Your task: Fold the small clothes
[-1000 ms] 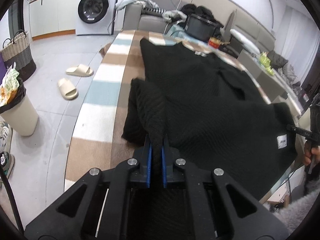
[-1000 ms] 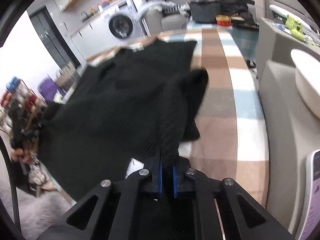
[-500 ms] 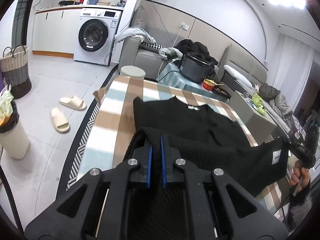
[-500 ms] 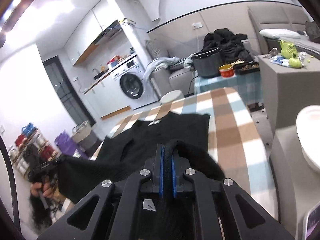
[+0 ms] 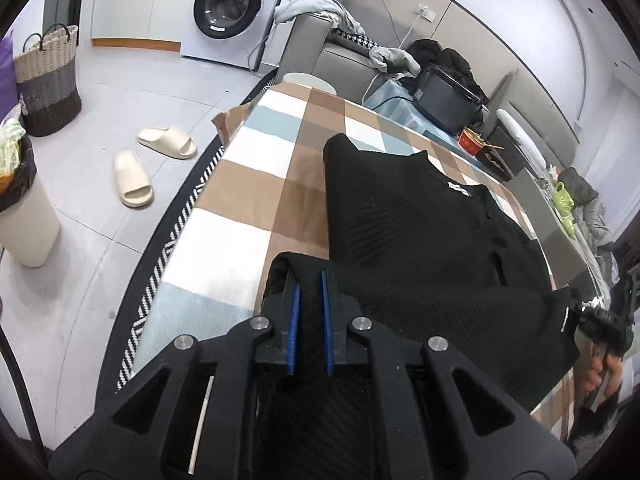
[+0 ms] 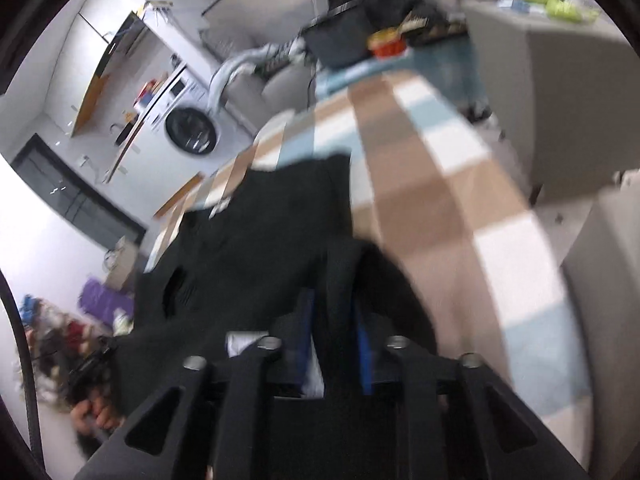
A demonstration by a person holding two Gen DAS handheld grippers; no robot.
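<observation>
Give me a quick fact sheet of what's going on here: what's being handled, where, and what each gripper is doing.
Item: black knit garment, white neck label showing
Surface: checked cloth on a table
Fold: bottom part doubled up over the body
Left gripper: shut on the garment's edge
Right gripper: blurred; jaws have just been opening, fabric between them
Background: washing machine, slippers, basket
</observation>
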